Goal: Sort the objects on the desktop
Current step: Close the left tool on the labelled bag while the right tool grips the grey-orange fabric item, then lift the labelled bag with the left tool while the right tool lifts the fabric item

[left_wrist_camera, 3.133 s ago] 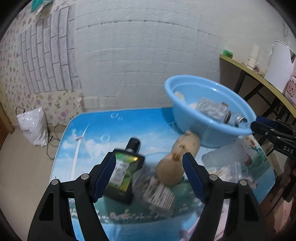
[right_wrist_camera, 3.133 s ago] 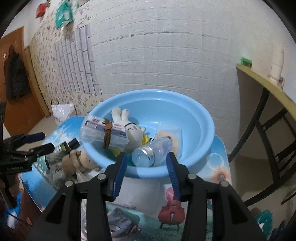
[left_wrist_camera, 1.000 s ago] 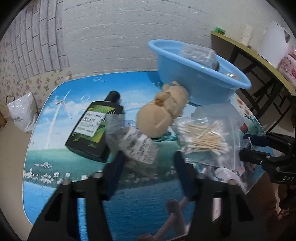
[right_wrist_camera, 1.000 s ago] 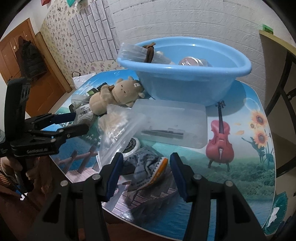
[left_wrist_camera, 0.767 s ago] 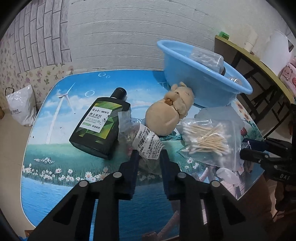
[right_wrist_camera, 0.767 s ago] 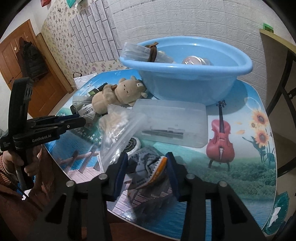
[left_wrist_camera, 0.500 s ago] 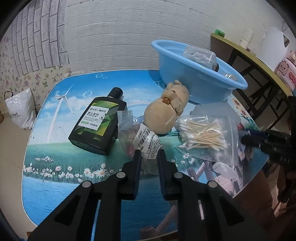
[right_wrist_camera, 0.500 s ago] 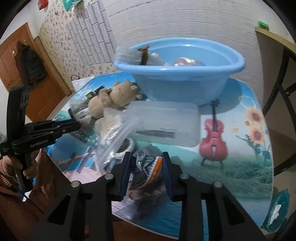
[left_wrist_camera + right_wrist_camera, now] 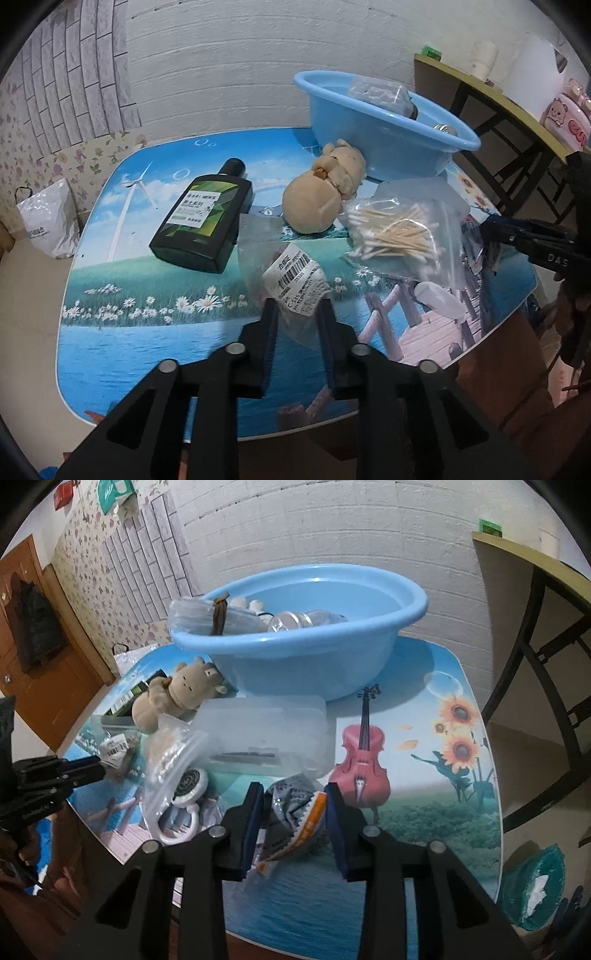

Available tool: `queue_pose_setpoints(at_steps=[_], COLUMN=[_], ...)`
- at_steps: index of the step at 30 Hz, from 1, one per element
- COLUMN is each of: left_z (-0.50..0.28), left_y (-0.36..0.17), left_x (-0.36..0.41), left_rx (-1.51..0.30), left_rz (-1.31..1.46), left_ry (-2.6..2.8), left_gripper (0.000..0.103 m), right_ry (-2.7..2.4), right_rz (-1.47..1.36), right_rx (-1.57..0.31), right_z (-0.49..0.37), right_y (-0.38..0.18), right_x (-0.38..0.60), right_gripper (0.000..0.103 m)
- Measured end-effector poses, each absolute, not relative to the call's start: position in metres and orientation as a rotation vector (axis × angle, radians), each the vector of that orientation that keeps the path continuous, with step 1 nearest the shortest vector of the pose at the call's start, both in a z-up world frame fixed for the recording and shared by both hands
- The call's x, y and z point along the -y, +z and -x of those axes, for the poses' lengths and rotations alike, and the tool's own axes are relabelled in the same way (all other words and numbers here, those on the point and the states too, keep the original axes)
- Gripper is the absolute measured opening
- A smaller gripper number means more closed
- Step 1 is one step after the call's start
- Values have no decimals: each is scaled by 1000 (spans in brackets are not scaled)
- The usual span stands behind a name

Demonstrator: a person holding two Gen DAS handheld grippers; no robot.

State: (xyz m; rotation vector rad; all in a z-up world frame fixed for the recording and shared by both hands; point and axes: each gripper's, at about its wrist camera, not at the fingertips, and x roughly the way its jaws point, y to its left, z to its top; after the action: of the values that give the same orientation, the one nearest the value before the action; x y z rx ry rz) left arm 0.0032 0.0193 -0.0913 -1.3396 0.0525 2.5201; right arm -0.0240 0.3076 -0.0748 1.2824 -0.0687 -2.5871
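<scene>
My left gripper (image 9: 296, 314) is shut on a clear plastic bag with a barcode label (image 9: 291, 273), lifted a little off the table. My right gripper (image 9: 293, 812) is shut on a crumpled grey and orange snack packet (image 9: 295, 812). The blue basin (image 9: 306, 653) stands at the back with a tied clear pack (image 9: 207, 618) and a bottle (image 9: 303, 620) in it. On the table lie a tan plush toy (image 9: 325, 192), a dark green bottle (image 9: 203, 225), a bag of cotton swabs (image 9: 399, 236) and a clear plastic box (image 9: 262, 738).
The printed table (image 9: 147, 354) ends close in front of both grippers. A white round reel and ring (image 9: 184, 797) lie by the swab bag. A side table with a kettle (image 9: 532, 77) stands to the right. A white bag (image 9: 48, 221) sits on the floor at left.
Both grippers came down from near the basin to the table's front items. The left closed on the labelled bag, the right on the snack packet. Both have since lifted slightly.
</scene>
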Motion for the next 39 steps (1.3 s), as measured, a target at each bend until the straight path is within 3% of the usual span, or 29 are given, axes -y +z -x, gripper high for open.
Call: queue_pose_setpoints(at_steps=[3,6,22,29,32,39], left_z=[-4,-3,23,23,23,22], left_y=[-89,-87,-107,-112,-109,-103], left_x=[-20,-25,-36,-38,-34,-21], left_rx=[-69,-88,-117,-146,-122,-42], left_rz=[1327,1309,1357,1347,1333,1328], left_ry=[2556,2564,2554,2565,2568,2558], left_gripper=[47,55,61,65,42,28], right_ry=[-2606,-2618,-2593,-2606,-2607,-2592], right_rz=[-1253,-1232,-1300,-1309,-1343,-1379], right_rx=[51,41,21,4,3,20], right_z=[21,19,15,16,20,25], right_y=[-69,-65,-79,-82,-87,-95], right_x=[-308,-310,-306,-304,-304,-301], right_gripper=[36,40,42,50,52,52])
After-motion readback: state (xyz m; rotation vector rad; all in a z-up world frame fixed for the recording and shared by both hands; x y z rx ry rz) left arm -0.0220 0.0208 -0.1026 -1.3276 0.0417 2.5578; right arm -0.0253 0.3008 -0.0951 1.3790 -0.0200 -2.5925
